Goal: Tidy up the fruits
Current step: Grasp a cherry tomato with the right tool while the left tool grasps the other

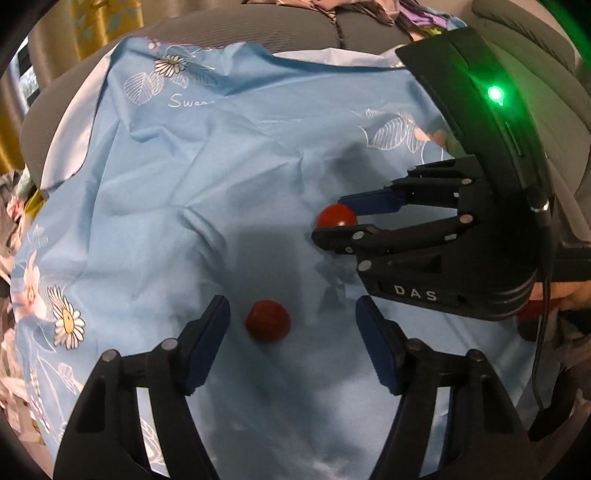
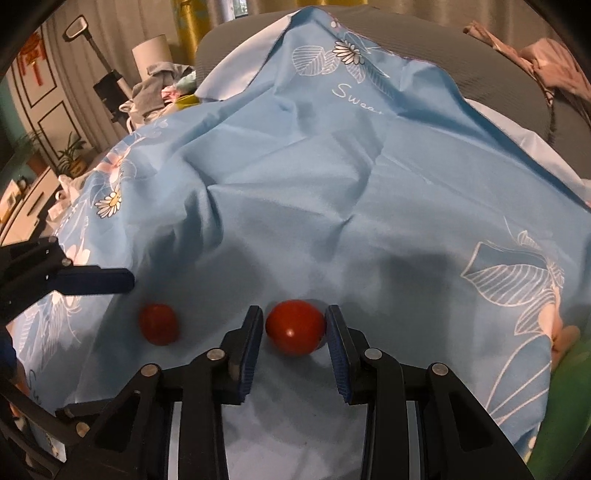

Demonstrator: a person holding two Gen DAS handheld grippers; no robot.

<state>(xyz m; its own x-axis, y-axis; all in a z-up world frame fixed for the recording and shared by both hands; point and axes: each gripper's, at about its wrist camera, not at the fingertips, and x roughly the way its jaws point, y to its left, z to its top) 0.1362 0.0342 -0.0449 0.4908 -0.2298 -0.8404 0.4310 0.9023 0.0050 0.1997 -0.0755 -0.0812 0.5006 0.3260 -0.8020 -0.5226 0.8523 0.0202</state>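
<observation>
In the right wrist view, low centre, the right gripper (image 2: pixel 294 334) has its jaws set either side of a tomato (image 2: pixel 294 326); the right pad looks to touch the skin, the left pad stands just beside it with a thin gap, so the jaws are closing on the fruit but I cannot tell whether they grip it yet; the tomato seems to rest on the sheet (image 2: pixel 332 192). Left of it in that view lies a second tomato (image 2: pixel 159 324), apart from the first, with one finger of the left gripper reaching in from the left edge above it.

In the left wrist view, bottom centre, the left gripper (image 1: pixel 292 334) has its jaws spread wide; the second tomato (image 1: pixel 268 320) lies between the pads, nearer the left one and touching neither. Farther up, right of centre, the first tomato shows between the right gripper's fingers.

Beyond both, the blue flowered sheet runs creased to the upper frame, over grey cushions (image 1: pixel 258 26) at the top edge.

The step in hand appears to be picking up, one tomato per gripper; next, the right jaws likely need to close fully and lift, while the left gripper should centre on its fruit, then close gently; round fruit on soft cloth may roll away.
</observation>
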